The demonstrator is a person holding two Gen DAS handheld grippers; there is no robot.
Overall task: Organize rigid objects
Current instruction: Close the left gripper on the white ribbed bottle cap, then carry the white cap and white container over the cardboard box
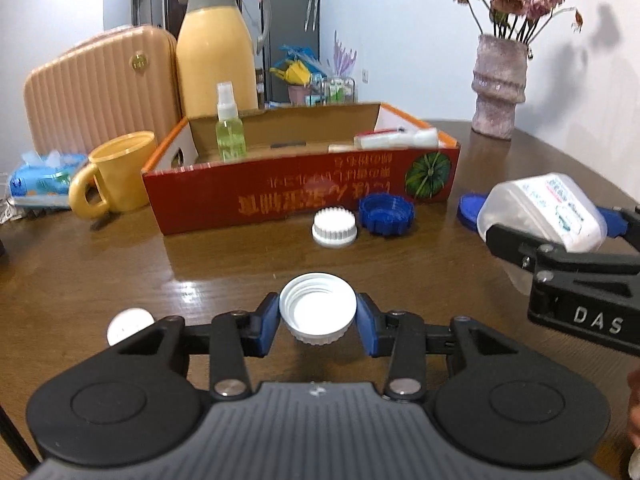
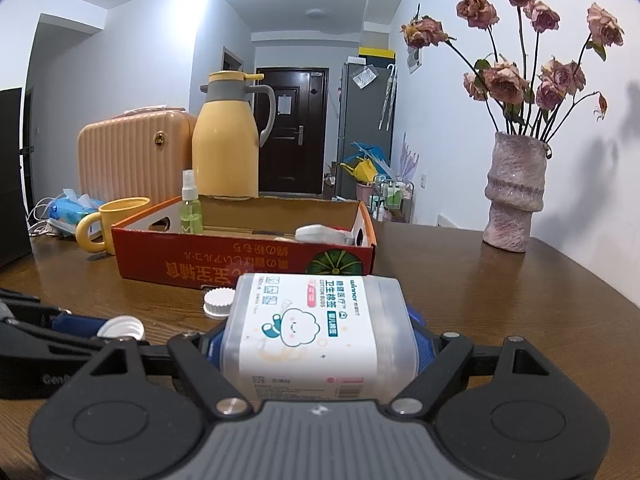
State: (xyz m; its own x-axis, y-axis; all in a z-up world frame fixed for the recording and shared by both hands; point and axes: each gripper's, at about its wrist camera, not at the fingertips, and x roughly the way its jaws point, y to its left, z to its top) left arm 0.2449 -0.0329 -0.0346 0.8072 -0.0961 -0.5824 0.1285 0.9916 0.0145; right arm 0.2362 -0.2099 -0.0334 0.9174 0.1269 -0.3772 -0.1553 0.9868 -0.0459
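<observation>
My left gripper (image 1: 318,320) is shut on a white screw cap (image 1: 318,308), open side up, just above the table. My right gripper (image 2: 316,340) is shut on a clear cotton-bud box (image 2: 316,328) with a white label, held on its side; it also shows in the left wrist view (image 1: 544,210) at the right. A red cardboard tray (image 1: 304,184) stands behind, holding a green spray bottle (image 1: 230,128) and white items (image 1: 396,138). A ribbed white cap (image 1: 334,227), a blue cap (image 1: 386,208) and a blue lid (image 1: 470,208) lie in front of the tray.
A yellow mug (image 1: 116,172), a tissue pack (image 1: 40,178), a peach suitcase (image 1: 100,88) and a yellow thermos jug (image 1: 218,48) stand at the back left. A pink vase (image 1: 498,84) with dried roses stands at the back right. A small white disc (image 1: 130,324) lies by my left finger.
</observation>
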